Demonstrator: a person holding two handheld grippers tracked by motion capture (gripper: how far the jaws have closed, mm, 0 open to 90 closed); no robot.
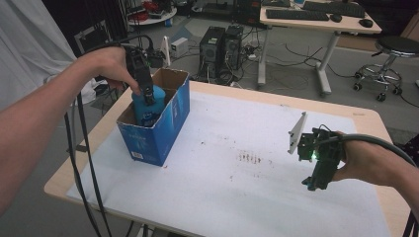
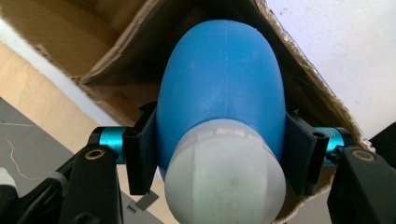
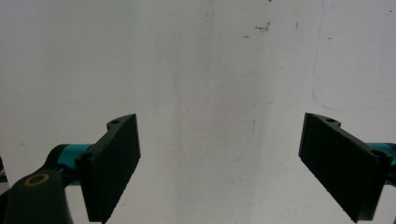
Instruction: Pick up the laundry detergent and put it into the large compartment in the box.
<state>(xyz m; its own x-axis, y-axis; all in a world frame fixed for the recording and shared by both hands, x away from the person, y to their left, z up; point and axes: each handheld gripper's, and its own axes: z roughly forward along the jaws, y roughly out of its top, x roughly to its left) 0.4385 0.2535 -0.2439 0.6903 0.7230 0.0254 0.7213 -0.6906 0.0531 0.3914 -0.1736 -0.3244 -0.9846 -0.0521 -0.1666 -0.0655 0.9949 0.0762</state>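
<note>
My left tongs (image 2: 219,154) are clamped on the blue bottle (image 2: 224,88) standing inside the cardboard box (image 1: 168,118); my right tongs (image 3: 233,168) hang apart over the white tabletop (image 1: 257,148).

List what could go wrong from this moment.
1. The left gripper grips the blue bottle just below its white cap; the rounded shoulder may slip.
2. The bottle sits close to the cardboard box flaps and could snag, tipping the box.
</note>
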